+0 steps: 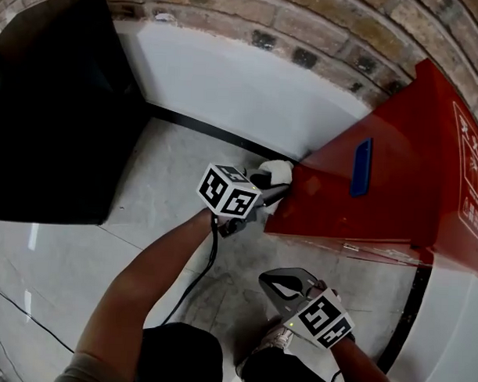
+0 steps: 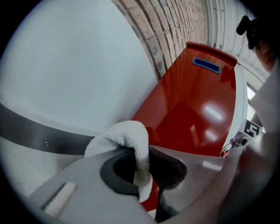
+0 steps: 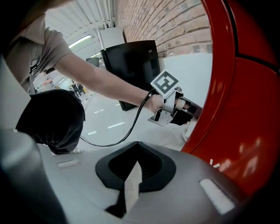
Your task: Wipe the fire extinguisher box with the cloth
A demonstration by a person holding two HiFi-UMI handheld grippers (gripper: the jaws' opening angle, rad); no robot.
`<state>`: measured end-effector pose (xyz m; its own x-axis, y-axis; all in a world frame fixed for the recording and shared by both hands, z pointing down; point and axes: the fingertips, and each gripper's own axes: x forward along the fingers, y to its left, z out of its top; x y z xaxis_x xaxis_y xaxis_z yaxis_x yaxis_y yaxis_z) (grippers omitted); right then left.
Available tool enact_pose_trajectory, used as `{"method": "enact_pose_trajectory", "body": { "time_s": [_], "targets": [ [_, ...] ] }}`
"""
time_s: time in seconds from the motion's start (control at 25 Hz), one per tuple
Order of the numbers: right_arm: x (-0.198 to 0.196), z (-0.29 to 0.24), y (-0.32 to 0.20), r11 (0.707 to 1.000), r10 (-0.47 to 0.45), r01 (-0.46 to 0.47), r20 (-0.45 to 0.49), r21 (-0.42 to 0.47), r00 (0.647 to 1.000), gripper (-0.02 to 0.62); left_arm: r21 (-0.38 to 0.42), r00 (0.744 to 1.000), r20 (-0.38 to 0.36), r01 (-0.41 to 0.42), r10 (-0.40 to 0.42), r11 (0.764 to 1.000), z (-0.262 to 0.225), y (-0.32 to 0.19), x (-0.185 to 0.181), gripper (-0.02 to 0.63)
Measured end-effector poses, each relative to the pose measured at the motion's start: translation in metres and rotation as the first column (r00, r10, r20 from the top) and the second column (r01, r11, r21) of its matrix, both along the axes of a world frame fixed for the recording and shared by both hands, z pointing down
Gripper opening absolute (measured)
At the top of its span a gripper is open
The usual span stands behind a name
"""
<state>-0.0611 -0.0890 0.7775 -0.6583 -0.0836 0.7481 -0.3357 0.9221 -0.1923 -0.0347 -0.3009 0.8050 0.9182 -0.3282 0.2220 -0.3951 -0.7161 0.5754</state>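
Under a brick wall [image 1: 306,57], on a grey tiled floor [image 1: 161,176], the red fire extinguisher box [image 1: 397,153] stood at three o'clock. The left hand-held gripper [image 1: 274,187] pinched the white cloth [image 1: 277,170] against the box's nine-o'clock edge. The right hand-held gripper [image 1: 276,288] hung closed and empty at five o'clock. Wiping seemed barely begun; next, the cloth wanted sweeping across the sloped lid.
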Motion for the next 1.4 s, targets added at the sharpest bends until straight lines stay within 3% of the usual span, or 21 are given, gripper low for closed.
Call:
{"method": "enact_pose_trajectory", "body": {
  "time_s": [0.2,0.36,0.52,0.68,0.84,1.12,1.28,1.4],
  "targets": [
    [0.012,0.010,0.007,0.999,0.013,-0.013,-0.011,-0.029,1.000,0.025,-0.064,0.986,-0.072,0.145,-0.150,0.987,0.008,-0.029,-0.002,0.048],
    [0.017,0.012,0.011,0.999,0.023,-0.023,-0.007,-0.041,1.000,0.025,-0.094,0.967,-0.057,0.243,-0.249,0.966,0.016,-0.050,0.001,0.048],
    [0.022,0.012,0.014,0.998,0.035,-0.035,-0.003,-0.051,0.999,0.025,-0.214,0.929,-0.086,0.335,-0.359,0.918,0.031,-0.067,0.003,0.048],
    [0.029,0.015,0.016,0.997,0.047,-0.047,-0.008,-0.060,0.999,0.025,-0.361,0.896,-0.136,0.352,-0.422,0.864,0.049,-0.066,0.003,0.048],
    [0.030,0.014,0.013,0.997,0.052,-0.053,-0.008,-0.058,0.999,0.025,-0.414,0.908,-0.139,0.309,-0.395,0.856,0.067,-0.035,0.000,0.046],
    [0.026,0.015,0.011,0.997,0.051,-0.052,-0.012,-0.065,0.999,0.025,-0.502,0.905,-0.270,0.159,-0.328,0.850,0.072,0.036,-0.001,0.045],
    [0.020,0.018,0.014,0.997,0.035,-0.037,-0.022,-0.072,0.999,0.025,-0.513,0.930,-0.269,0.082,-0.250,0.855,0.077,0.072,-0.002,0.046],
    [0.021,0.020,0.015,0.998,0.023,-0.025,-0.042,-0.062,0.999,0.025,-0.492,0.961,-0.238,0.007,-0.142,0.870,0.079,0.101,-0.001,0.046]
  ]
}}
